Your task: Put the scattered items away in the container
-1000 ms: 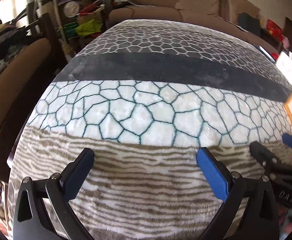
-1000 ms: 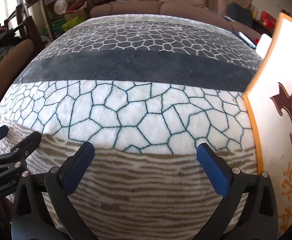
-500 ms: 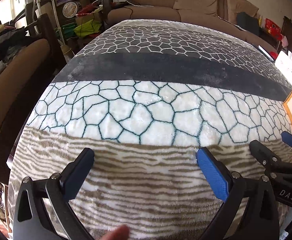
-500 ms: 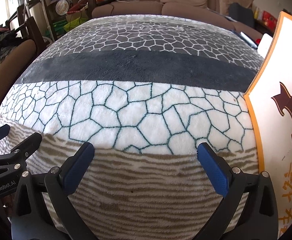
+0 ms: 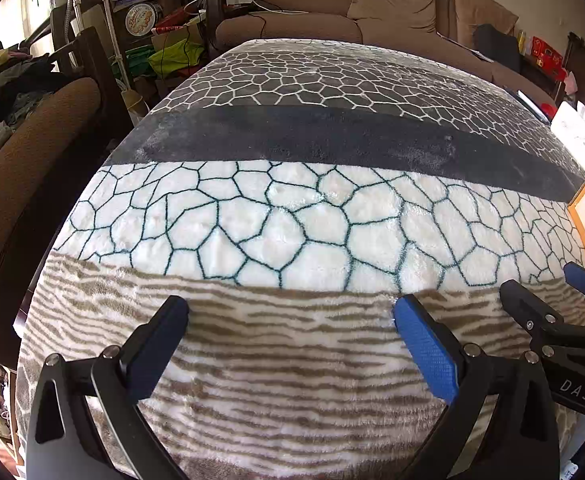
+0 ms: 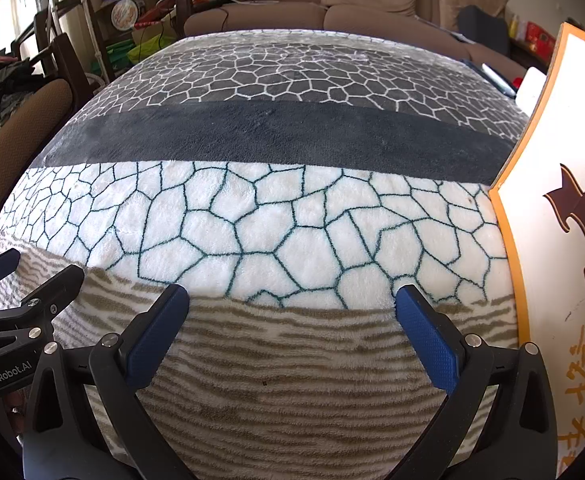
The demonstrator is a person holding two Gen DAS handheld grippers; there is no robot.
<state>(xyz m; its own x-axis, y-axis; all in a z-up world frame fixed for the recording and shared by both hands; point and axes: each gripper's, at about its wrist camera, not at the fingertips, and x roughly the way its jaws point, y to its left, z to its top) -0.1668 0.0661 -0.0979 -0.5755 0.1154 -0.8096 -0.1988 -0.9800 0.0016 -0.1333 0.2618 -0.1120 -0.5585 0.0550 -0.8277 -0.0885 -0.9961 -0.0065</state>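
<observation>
Both tongs hang side by side over the fuzzy patterned blanket [image 5: 292,232]; the left black gripper with blue pads [image 5: 290,316] is spread wide with nothing in it; same for the right black gripper with blue pads [image 6: 292,306]; a white board with an orange rim and brown lettering [image 6: 564,264] lies at 3 o'clock; a brown fabric sofa [image 5: 332,20] sits at 12; can't spot any scattered items or a container from here.

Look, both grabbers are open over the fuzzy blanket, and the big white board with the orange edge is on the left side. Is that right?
Not quite. The board stands on the right side, as the right wrist view shows. The rest holds: the left gripper and right gripper are both open over the blanket.
</observation>
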